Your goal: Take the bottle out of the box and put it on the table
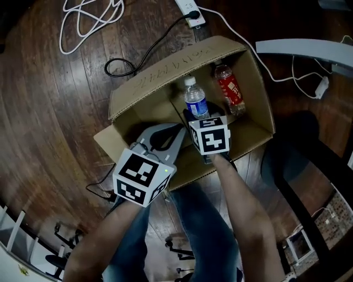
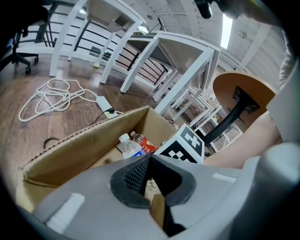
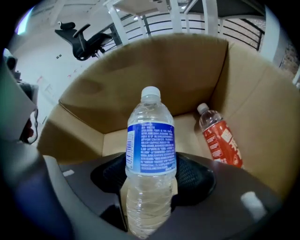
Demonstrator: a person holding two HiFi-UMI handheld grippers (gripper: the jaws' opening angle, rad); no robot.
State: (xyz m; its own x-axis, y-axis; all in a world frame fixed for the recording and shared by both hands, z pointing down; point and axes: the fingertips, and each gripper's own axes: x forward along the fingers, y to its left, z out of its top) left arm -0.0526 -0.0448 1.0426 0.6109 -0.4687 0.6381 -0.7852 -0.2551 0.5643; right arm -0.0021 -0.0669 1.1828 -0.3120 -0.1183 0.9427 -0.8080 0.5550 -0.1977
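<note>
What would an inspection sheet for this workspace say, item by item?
Surface: dark wooden floor; no table top under the work.
Job's things: open cardboard box; blue-label bottle upright in it; red-label bottle lying against its far wall.
Clutter: white power strip beyond the box.
Grippers: right gripper clamped on the blue-label bottle; left gripper tips together, holding nothing.
Cables: white cable coiled on the floor; black cable leading to the strip.
Surroundings: white tables, office chair.

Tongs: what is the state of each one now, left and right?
Left tongs: closed, holding nothing.
Right tongs: closed on the blue-label bottle.
</note>
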